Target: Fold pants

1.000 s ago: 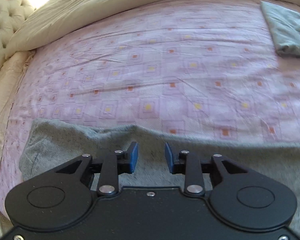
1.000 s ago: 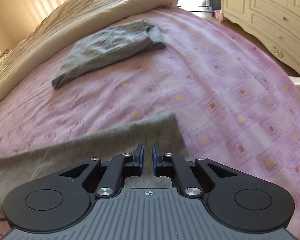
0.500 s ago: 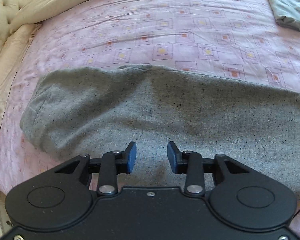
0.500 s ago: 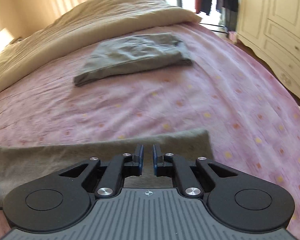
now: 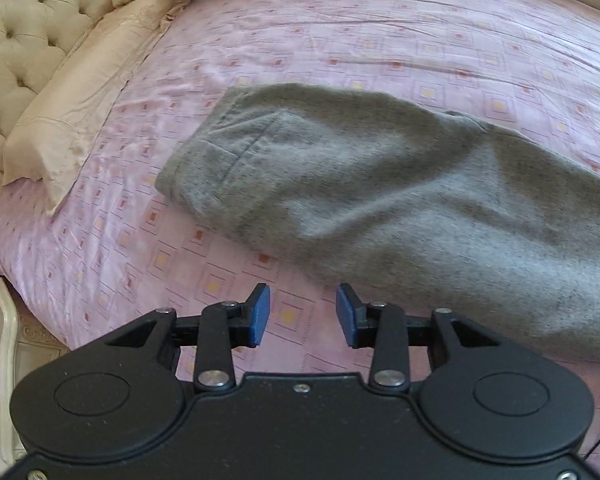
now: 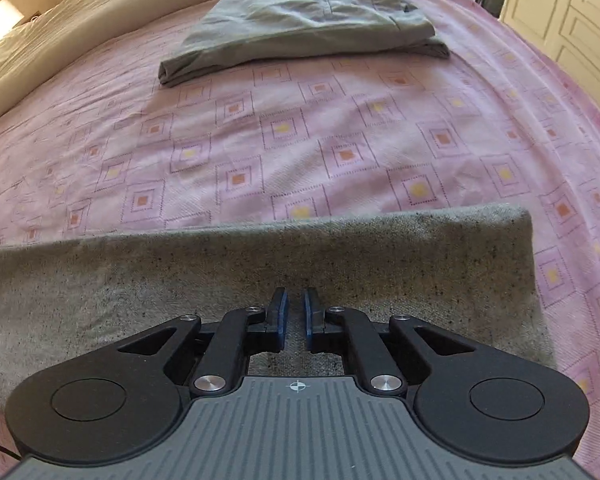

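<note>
The grey pants [image 5: 400, 200] lie stretched across a bed covered by a pink sheet [image 5: 340, 40] printed with small squares. In the left wrist view their wide end, with a seam and a pocket edge showing, points toward a cream pillow [image 5: 84, 92] and the tufted headboard [image 5: 20, 20], and the cloth runs off to the right of the frame. The left gripper [image 5: 302, 316] hangs over bare sheet just beside the near edge of the pants, apart from the cloth; its blue-padded fingers [image 5: 260, 314] stand wide apart with nothing between them. In the right wrist view the other end of the pants [image 6: 260, 272] lies flat in a band across the frame, ending in a squared corner on the right. The right gripper [image 6: 294, 316] sits low over this cloth, its fingers [image 6: 280, 316] drawn close with only a narrow gap; whether they pinch the fabric under them I cannot tell. Farther up the bed, well apart from the grey pants, a folded olive-grey garment [image 6: 304, 24] rests on the sheet, near a cream duvet [image 6: 80, 12] bunched along the far side. A cream cabinet [image 6: 572, 20] stands at the right edge of that view.
</note>
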`<control>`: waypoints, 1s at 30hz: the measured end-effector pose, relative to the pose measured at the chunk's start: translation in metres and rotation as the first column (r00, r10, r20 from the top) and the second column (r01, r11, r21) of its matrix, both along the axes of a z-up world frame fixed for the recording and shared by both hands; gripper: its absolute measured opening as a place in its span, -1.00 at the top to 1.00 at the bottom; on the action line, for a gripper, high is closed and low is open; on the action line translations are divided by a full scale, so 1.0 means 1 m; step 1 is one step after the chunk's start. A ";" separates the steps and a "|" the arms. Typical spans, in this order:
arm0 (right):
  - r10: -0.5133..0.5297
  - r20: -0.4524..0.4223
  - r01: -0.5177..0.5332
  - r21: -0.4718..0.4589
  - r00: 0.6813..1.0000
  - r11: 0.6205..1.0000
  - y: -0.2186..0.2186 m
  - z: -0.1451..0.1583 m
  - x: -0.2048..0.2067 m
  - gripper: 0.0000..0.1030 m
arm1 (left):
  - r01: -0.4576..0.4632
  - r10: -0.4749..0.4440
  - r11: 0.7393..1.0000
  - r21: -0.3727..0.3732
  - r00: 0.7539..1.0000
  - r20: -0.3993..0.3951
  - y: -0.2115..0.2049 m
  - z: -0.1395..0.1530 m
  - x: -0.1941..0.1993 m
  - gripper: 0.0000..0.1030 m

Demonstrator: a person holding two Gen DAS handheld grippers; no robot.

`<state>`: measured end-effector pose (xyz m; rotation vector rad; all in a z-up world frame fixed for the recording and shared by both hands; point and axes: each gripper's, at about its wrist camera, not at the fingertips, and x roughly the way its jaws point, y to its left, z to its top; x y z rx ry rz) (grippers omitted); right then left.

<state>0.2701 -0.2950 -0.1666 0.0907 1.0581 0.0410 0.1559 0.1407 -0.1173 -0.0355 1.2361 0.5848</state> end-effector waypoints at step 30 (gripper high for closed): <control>0.500 0.096 -0.508 0.107 0.861 0.854 0.438 0.038 0.017 0.82 | 0.482 -0.466 0.866 -0.133 0.875 0.135 0.250 -0.027 0.125 -0.47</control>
